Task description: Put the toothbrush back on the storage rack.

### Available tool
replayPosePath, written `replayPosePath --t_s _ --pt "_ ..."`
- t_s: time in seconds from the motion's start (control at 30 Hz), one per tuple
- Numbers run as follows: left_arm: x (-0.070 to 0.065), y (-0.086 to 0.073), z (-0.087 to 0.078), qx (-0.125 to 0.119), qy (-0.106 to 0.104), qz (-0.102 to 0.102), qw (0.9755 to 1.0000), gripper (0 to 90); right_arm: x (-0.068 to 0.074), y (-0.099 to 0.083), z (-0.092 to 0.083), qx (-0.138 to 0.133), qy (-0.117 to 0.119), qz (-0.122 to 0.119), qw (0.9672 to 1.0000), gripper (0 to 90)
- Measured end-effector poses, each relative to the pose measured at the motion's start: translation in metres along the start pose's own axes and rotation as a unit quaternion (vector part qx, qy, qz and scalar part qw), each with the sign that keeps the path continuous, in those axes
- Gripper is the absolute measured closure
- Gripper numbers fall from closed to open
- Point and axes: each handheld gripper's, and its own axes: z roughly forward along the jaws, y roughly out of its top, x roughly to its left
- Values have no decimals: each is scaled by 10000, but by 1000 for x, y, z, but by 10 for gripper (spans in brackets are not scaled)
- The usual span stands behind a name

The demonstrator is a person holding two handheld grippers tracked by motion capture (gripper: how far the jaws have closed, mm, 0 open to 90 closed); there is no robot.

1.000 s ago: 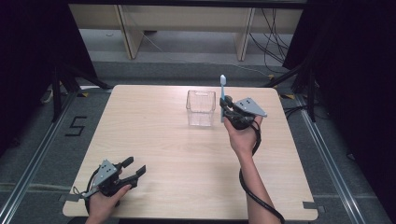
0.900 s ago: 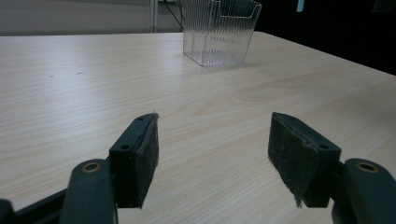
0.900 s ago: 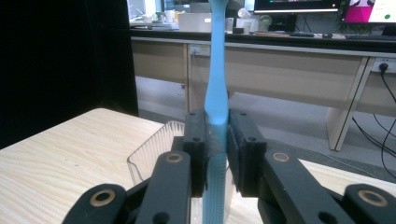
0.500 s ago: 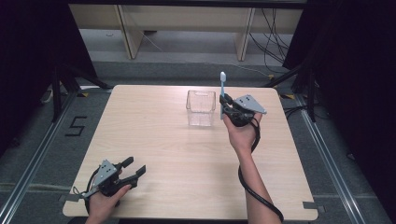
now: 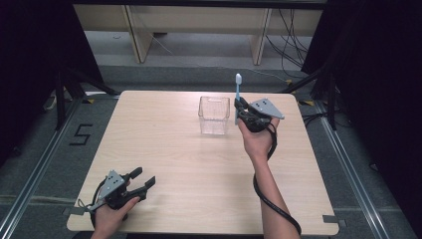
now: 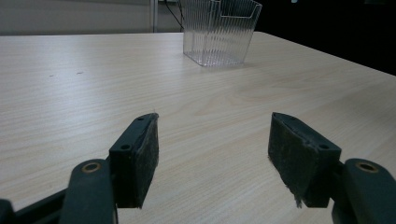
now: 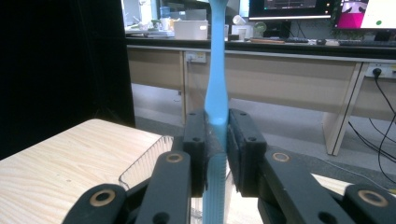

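Upright, toothbrush [image 5: 237, 97] in right gripper [image 5: 241, 110] beside container [image 5: 214, 115]

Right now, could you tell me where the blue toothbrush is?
In the high view the toothbrush stands upright, clamped in the right gripper above the table's far side, just right of the clear plastic container.

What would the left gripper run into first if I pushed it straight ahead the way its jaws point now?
Probably the clear ribbed container. The left gripper is open and low over the bare table, with nothing nearer ahead. The container sits about centre in its view, though depth is hard to judge.
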Motion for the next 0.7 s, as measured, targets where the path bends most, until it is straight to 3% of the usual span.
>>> replayPosePath --t_s 0.1,0.13,0.3,0.4,0.7 --pt "0 0 0 4 8 19 10000 332 1 1 0 49 -15 72 10000 786" --pt "0 0 0 1 8 14 10000 332 -2 1 1 -3 -17 -72 10000 786" --pt "0 0 0 1 4 -6 10000 332 -1 1 3 -1 -28 85 10000 786" --pt "0 0 0 7 15 11 10000 332 -3 1 5 -14 -16 -13 10000 786" --pt "0 0 0 -21 -18 -5 10000 332 -2 2 10 -7 -31 168 9999 786"
